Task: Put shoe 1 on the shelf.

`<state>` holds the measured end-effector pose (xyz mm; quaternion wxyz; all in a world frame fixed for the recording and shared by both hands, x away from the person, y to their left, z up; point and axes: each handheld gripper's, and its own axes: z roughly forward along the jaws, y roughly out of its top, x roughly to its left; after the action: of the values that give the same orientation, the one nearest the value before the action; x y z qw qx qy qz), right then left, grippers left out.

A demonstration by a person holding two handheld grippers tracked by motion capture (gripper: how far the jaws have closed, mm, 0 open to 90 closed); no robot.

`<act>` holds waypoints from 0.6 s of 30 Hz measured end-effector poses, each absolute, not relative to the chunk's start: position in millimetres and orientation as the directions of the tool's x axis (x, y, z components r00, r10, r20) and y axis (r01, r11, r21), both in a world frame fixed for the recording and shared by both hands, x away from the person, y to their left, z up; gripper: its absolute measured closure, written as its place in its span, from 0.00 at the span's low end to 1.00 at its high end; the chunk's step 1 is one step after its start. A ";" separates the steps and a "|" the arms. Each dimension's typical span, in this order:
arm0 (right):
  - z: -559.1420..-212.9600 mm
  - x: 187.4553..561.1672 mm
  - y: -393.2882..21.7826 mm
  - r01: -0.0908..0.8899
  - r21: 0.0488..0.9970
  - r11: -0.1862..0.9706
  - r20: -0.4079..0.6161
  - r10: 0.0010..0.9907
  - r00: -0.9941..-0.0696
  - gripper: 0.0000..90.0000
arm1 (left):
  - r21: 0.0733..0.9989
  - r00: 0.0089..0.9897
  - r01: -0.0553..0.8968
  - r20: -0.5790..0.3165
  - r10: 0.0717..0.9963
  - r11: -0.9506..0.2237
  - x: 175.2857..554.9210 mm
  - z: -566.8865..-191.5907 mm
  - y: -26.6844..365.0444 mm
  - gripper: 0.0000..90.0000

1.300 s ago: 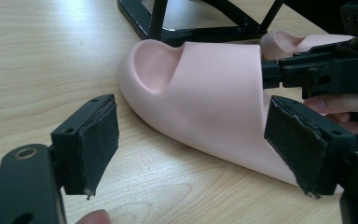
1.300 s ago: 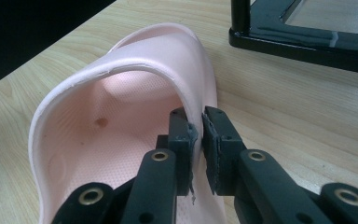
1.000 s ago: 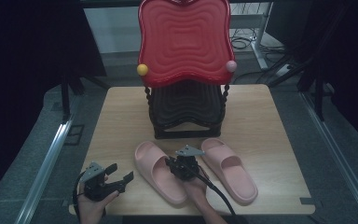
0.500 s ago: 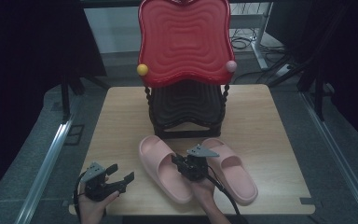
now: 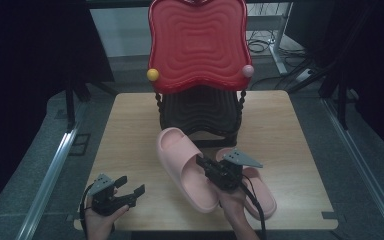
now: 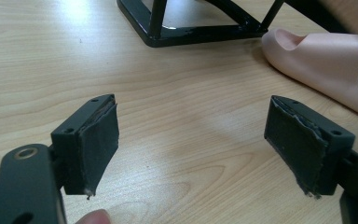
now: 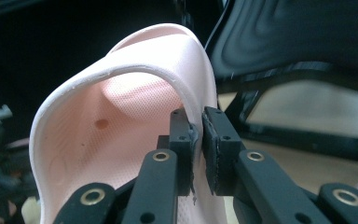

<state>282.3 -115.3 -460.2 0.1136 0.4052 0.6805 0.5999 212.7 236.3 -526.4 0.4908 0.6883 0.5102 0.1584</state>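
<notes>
Two pink slippers are on the wooden table (image 5: 130,130) in front of a rack. My right gripper (image 5: 200,162) is shut on the side wall of the left slipper (image 5: 180,160), which hangs tilted above the table with its toe toward the rack. In the right gripper view the jaws (image 7: 196,149) pinch that slipper's (image 7: 121,112) rim. The other slipper (image 5: 262,197) lies flat under my right hand. My left gripper (image 5: 130,187) stands open near the front left corner; in its own view (image 6: 191,144) nothing is between the pads, and a pink slipper toe (image 6: 321,56) shows at the right.
A rack stands at the table's back, with a red wavy top (image 5: 197,45) and black wavy shelves (image 5: 200,112) on a black base frame (image 6: 191,35). A yellow ball (image 5: 153,74) and a pink ball (image 5: 248,70) sit at the top's corners. Metal rails run along both sides.
My right gripper has risen and moved toward the rack, lifting the left slipper off the table and tilting it. The left gripper and the other slipper have stayed in place.
</notes>
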 end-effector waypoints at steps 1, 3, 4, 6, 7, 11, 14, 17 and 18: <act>-454.9 281.7 -118.6 0.407 0.912 -0.061 0.334 0.685 -0.648 0.91 | 0.837 0.431 0.547 -0.281 0.858 -0.001 212.8 -526.3 236.2 0.20; -444.0 280.0 -125.2 0.391 0.916 -0.090 0.344 0.678 -0.649 0.91 | 0.837 0.430 0.547 -0.283 0.858 0.002 213.1 -526.3 235.1 0.20; -438.8 279.0 -128.0 0.382 0.919 -0.099 0.344 0.676 -0.651 0.91 | 0.837 0.431 0.548 -0.282 0.857 0.000 213.2 -526.5 234.7 0.20; -423.5 276.1 -133.8 0.346 0.931 -0.114 0.328 0.676 -0.660 0.91 | 0.836 0.434 0.548 -0.281 0.856 -0.004 213.5 -526.8 234.2 0.20; -423.5 276.1 -133.8 0.346 0.931 -0.114 0.328 0.676 -0.660 0.91 | 0.836 0.435 0.549 -0.280 0.856 -0.005 213.6 -526.9 233.8 0.20; -403.7 275.0 -138.4 0.315 0.939 -0.139 0.325 0.662 -0.675 0.91 | 0.835 0.439 0.549 -0.280 0.854 -0.008 213.8 -526.9 233.1 0.20; -388.8 278.0 -140.2 0.301 0.941 -0.156 0.327 0.654 -0.683 0.91 | 0.834 0.440 0.552 -0.280 0.853 -0.011 214.1 -527.4 232.9 0.20; -373.0 285.2 -140.2 0.294 0.939 -0.179 0.337 0.651 -0.680 0.91 | 0.834 0.440 0.552 -0.279 0.854 -0.012 214.2 -527.5 233.2 0.20; -368.1 288.3 -139.8 0.284 0.941 -0.183 0.333 0.654 -0.679 0.91 | 0.834 0.438 0.552 -0.280 0.854 -0.010 214.3 -527.5 233.3 0.20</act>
<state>288.3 -139.8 -368.1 0.1379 0.3760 0.6239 0.6710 214.3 233.3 -527.5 0.4881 0.6934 0.5069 0.1549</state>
